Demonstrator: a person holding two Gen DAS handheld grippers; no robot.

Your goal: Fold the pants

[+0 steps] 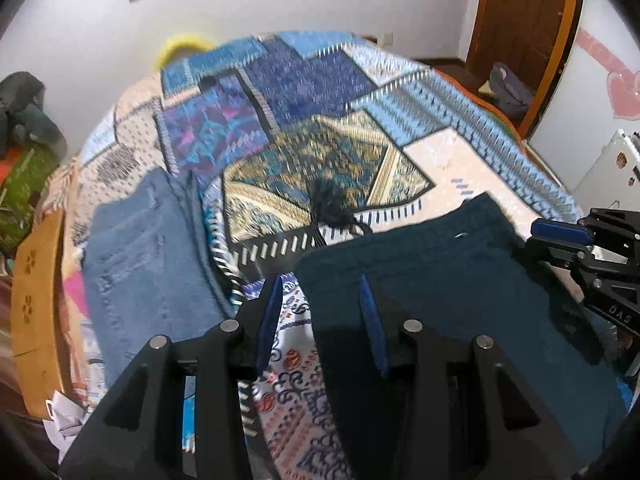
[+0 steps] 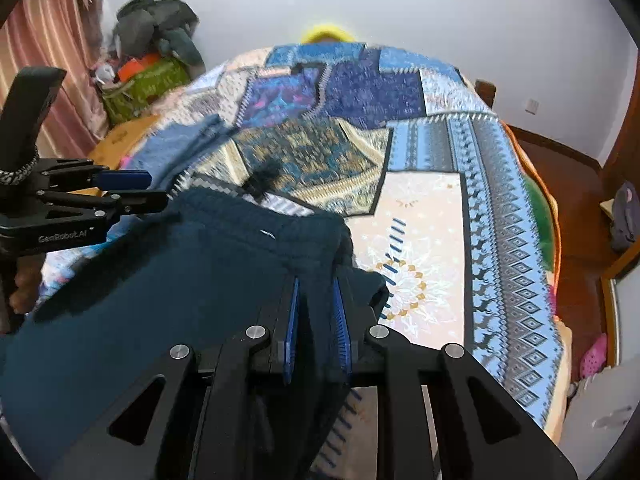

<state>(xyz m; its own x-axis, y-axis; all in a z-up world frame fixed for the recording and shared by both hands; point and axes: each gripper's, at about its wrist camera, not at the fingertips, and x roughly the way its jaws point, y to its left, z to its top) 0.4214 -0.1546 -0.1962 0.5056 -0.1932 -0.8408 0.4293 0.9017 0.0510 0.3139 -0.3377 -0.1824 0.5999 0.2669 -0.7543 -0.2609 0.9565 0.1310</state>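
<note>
Dark navy pants [image 1: 440,280] lie on a patterned bedspread [image 1: 320,120], their drawstring tassel [image 1: 332,200] trailing toward the far side. My left gripper [image 1: 320,292] is open over the pants' left edge, one finger on each side of it. In the right wrist view the pants [image 2: 160,300] fill the lower left, and my right gripper [image 2: 316,288] is shut on a bunched fold of them at their right edge. The right gripper shows in the left wrist view [image 1: 560,240], and the left gripper shows in the right wrist view [image 2: 136,188].
Folded light blue jeans [image 1: 148,256] lie on the bed to the left of the pants. A pile of clothes and a green bag [image 2: 148,80] stand beyond the bed's left side. A wooden door [image 1: 524,20] and wood floor are at the right.
</note>
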